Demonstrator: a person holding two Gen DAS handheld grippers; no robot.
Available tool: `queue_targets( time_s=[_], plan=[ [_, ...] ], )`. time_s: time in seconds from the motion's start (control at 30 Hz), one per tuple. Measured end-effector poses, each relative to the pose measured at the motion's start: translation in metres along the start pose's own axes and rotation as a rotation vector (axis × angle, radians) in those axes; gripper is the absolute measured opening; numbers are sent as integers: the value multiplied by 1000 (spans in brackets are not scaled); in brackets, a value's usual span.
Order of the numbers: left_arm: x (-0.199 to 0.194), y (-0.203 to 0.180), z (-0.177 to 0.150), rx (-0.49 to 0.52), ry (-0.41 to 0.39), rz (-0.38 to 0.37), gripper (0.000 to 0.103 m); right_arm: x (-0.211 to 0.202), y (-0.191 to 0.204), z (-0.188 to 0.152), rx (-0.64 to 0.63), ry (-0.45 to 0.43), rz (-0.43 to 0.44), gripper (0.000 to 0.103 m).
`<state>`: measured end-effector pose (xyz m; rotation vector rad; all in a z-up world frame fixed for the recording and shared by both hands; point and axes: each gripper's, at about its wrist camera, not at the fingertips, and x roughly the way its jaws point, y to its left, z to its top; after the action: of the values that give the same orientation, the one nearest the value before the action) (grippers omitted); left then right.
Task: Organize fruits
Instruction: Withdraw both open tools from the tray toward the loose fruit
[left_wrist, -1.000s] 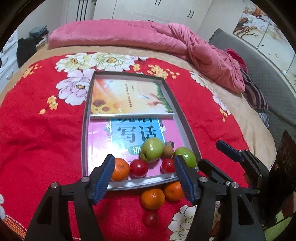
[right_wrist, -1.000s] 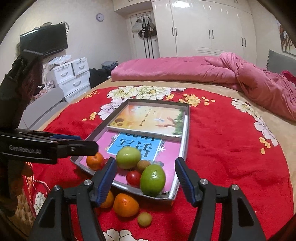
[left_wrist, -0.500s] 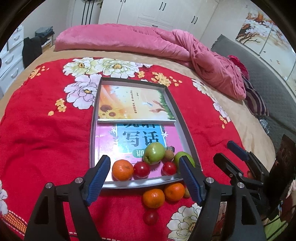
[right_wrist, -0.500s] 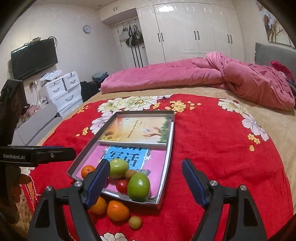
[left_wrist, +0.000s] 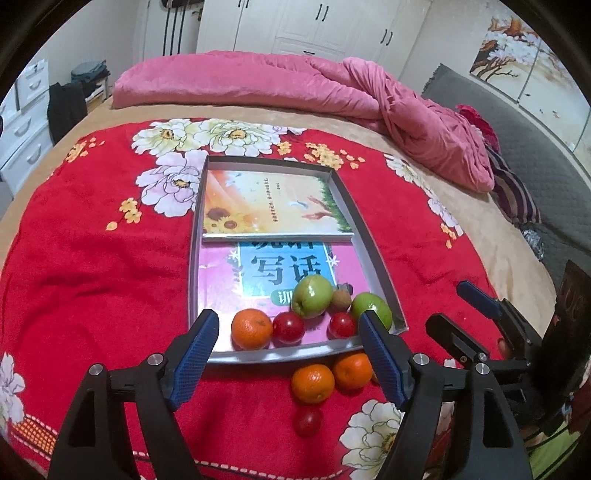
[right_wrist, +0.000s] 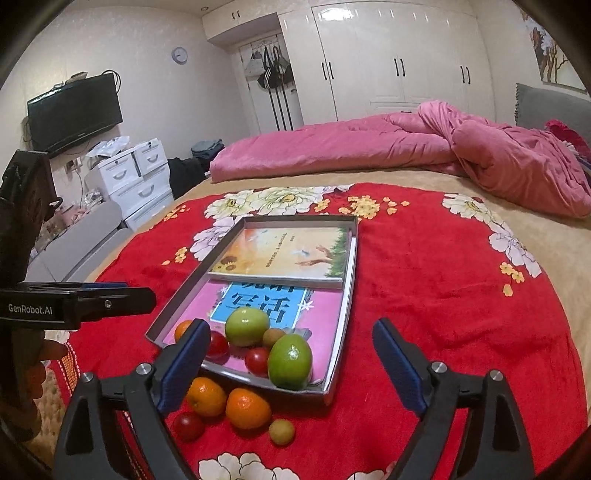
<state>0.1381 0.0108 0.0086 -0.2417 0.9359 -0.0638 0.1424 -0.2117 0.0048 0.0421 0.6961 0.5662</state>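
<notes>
Red blanket (left_wrist: 92, 280) under the loose oranges (left_wrist: 313, 382) beside the tray (left_wrist: 373, 240) is soft, so with each hand-held gripper, left (left_wrist: 288, 360) and right (right_wrist: 291, 365), hovering wide and empty, a careless pinch could roll fruit away

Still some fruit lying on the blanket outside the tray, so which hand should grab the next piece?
Probably the left. The left gripper hangs open right over the oranges, while the right gripper, also open, sits off to their side.

Even, fairly bright indoor light with soft shadows, glare on the wardrobe doors (right_wrist: 388, 55), and strong fisheye bending with dark corners.
</notes>
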Motion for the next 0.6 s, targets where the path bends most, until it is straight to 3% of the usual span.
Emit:
queue_targets(
  time_s=[0.6],
  plan=[
    [-2, 4, -19, 31, 33, 24, 79, 2, 22, -21, -37, 83, 50, 90]
  ],
)
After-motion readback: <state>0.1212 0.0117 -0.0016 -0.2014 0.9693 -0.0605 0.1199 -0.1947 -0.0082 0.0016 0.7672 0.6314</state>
